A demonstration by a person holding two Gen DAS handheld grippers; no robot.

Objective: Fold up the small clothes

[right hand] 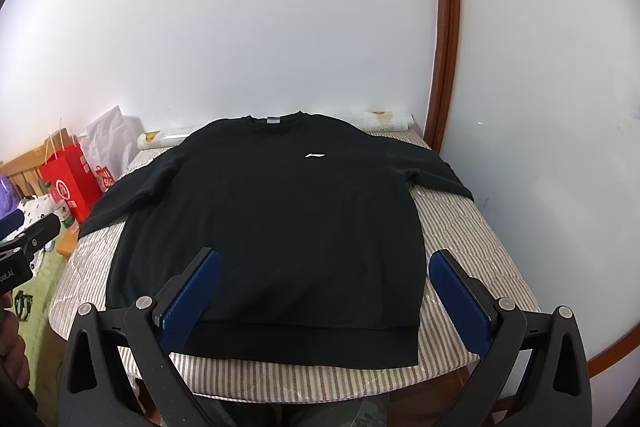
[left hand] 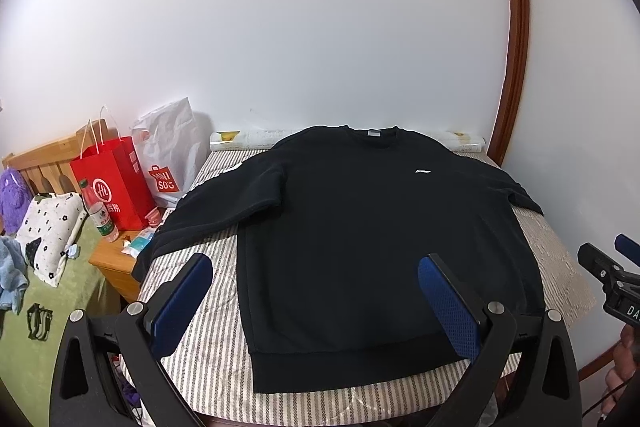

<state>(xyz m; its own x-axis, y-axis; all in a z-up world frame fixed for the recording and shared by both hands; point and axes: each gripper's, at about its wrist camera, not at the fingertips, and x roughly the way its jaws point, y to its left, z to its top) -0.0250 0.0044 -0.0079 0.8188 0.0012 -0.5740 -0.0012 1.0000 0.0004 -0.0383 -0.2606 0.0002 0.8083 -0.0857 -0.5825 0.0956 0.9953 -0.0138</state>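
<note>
On white bag (left hand: 170, 155), red "MINISO" label (left hand: 162, 179).

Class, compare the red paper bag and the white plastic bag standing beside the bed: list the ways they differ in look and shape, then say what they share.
The red paper bag is stiff, boxy and flat-sided; the white plastic bag is crumpled and slumped. The red paper bag has thin string handles standing up; none are visible on the white plastic bag. The red paper bag bears a white logo, the white plastic bag a red one. Both stand side by side left of the black sweatshirt.
</note>
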